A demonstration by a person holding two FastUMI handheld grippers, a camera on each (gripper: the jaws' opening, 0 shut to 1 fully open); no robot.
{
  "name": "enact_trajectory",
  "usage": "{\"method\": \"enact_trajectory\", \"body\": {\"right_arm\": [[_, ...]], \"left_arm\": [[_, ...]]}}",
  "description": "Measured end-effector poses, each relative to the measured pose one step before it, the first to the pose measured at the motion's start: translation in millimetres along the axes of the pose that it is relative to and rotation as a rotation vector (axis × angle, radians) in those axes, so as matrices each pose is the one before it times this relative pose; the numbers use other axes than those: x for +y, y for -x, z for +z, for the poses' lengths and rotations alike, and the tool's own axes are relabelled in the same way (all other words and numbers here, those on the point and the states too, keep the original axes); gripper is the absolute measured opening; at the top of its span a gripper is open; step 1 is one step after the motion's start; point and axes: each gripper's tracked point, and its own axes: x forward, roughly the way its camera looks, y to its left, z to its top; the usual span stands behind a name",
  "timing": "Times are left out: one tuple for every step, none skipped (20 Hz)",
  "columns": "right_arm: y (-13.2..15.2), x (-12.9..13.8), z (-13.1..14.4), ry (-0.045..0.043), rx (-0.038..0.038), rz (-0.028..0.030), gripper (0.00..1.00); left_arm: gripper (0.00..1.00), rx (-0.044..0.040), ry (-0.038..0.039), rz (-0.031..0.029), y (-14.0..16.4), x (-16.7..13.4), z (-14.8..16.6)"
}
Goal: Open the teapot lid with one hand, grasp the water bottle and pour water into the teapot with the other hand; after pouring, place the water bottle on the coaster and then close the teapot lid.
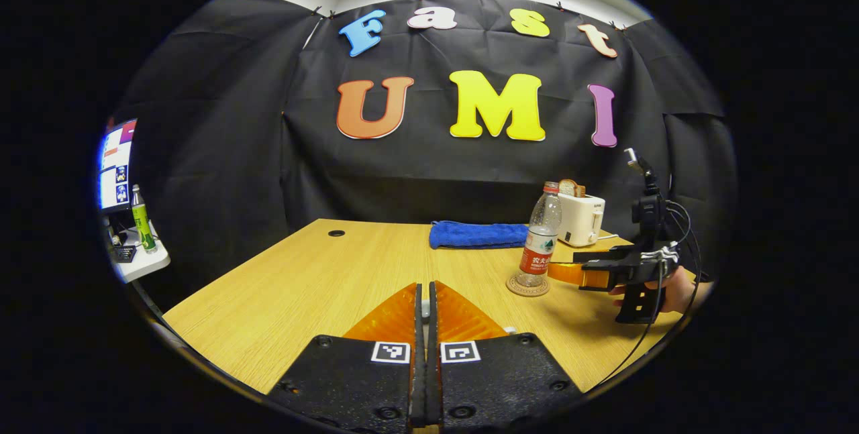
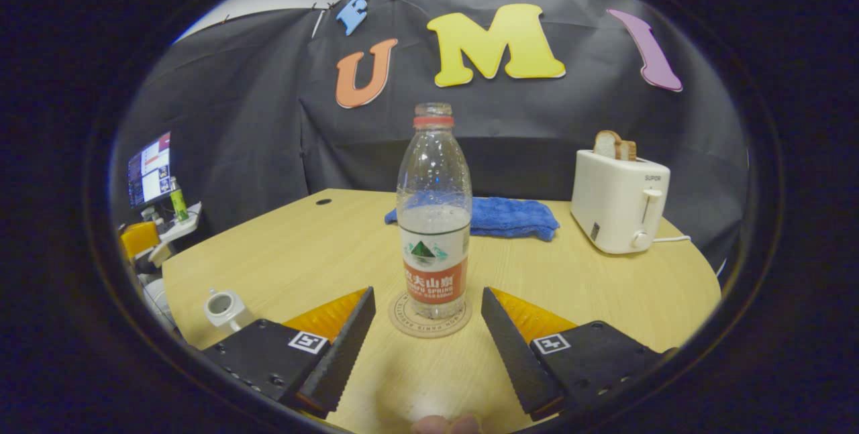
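Note:
A clear water bottle (image 2: 434,219), uncapped and about half full, stands upright on a round coaster (image 2: 429,322) on the wooden table. My right gripper (image 2: 426,296) is open, one finger on each side of the bottle's base and neither touching it. In the left gripper view the same bottle (image 1: 540,239) rests on the coaster (image 1: 527,286), with the right gripper (image 1: 560,272) reaching it from the right. A white teapot (image 2: 225,310) with its top uncovered sits at the table's near left. My left gripper (image 1: 425,300) is shut, a pale sliver of the lid between its fingers.
A blue towel (image 2: 513,216) lies at the back of the table (image 1: 302,273). A white toaster (image 2: 621,202) with bread in it stands at the back right, its cord trailing off. Off the table's left side are a monitor (image 1: 115,166) and a green bottle (image 1: 142,219).

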Motion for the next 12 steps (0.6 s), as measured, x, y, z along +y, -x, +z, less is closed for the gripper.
{"method": "enact_trajectory", "body": {"right_arm": [[13.98, -1.94, 1.65, 0.00076, -0.02351, -0.00733, 0.95], [13.79, -3.57, 2.71, 0.00503, -0.02367, -0.0168, 0.95], [14.76, -3.81, 1.63, 0.00626, -0.02741, -0.01743, 0.95], [12.52, -5.42, 2.14, 0.0068, -0.02447, -0.02497, 0.95], [10.69, -7.7, 0.29, 0.01017, -0.01868, -0.02588, 0.95], [8.49, -7.94, 0.2, 0.01468, -0.01202, -0.03293, 0.94], [7.31, -7.07, -1.33, 0.01313, -0.01066, -0.02552, 0.94], [6.27, -6.13, -0.85, 0.01157, -0.0086, -0.02151, 0.94], [4.54, -4.66, -0.41, 0.00546, -0.00693, -0.01209, 0.95], [4.69, -2.99, -0.33, 0.00314, -0.00475, -0.00844, 0.95], [3.1, -2.6, 0.06, 0.00106, -0.00566, -0.00772, 0.95], [1.94, -4.0, 0.3, 0.00241, -0.00413, -0.00854, 0.95]], "left_arm": [[0.03, 0.00207, 0.0081, -0.01358, -3.34, -5.45, -2.78], [0.03, 0.00187, 0.00977, -0.01613, -4.29, -6.02, -2.88], [0.03, -0.00017, 0.00667, -0.0185, -5.46, -6.74, -3.51], [0.03, 0.00882, -0.00521, -0.01075, -4.77, -4.98, -4.55], [0.03, 0.00326, -0.01647, -0.00295, -5.72, -2.6, -4.33], [0.03, -0.00107, -0.02242, -0.00158, -3.74, -1.84, -2.44], [0.03, -0.00305, -0.01832, -0.00053, -3.96, -3.15, -1.33], [0.03, 0.00155, -0.01107, 0.00177, -4.27, -0.41, -3.47], [0.03, 0.00696, 0.00031, -0.00025, -3.4, -1.76, -3.73], [0.03, 0.00817, 0.00929, -0.00694, 0.26, -2.14, -3.71], [0.07, 0.00401, 0.01026, -0.00589, -1.34, -1.53, -2.57], [0.03, 0.00385, 0.00755, 0.00389, -1.81, 1.06, -2.26]]}}
